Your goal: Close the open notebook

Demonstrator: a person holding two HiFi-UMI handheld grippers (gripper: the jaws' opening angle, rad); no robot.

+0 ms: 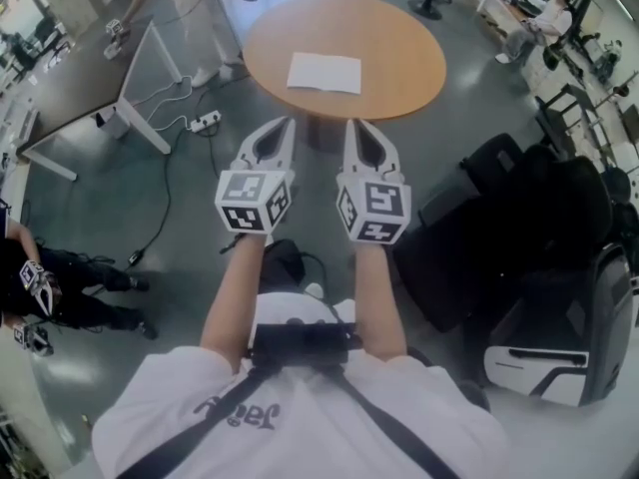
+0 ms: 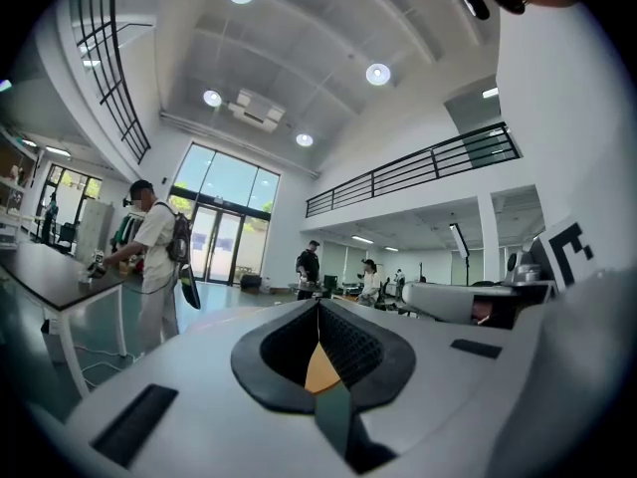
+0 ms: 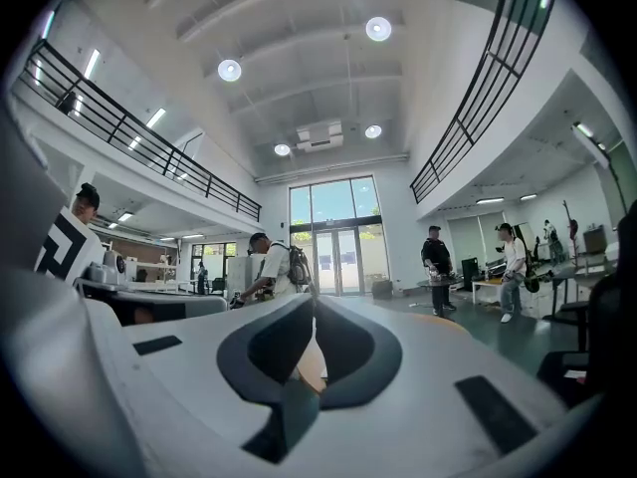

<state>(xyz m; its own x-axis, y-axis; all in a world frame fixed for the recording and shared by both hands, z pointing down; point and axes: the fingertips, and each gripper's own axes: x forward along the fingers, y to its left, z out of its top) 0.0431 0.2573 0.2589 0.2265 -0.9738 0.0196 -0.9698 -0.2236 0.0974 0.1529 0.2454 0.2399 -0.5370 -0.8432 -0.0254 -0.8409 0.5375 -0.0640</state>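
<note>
Notebook: the white open notebook (image 1: 324, 72) lies flat with its pages face up, near the middle of the round light-brown wooden table (image 1: 409, 38), a touch toward its near edge.
Left gripper: the white hand-held left gripper (image 1: 290, 121) is held level, its tips aimed at the table's near edge. The jaws are pressed together with nothing between them, well apart from the notebook.
Right gripper: the white hand-held right gripper (image 1: 351, 123) sits just beside the left one and is level too. Its jaws are also pressed tight and empty.
Left of the table: a long grey desk (image 1: 80, 78), with a white power strip (image 1: 205, 121) on the floor.
Right of the table: a cluster of black office chairs (image 1: 519, 218).
</note>
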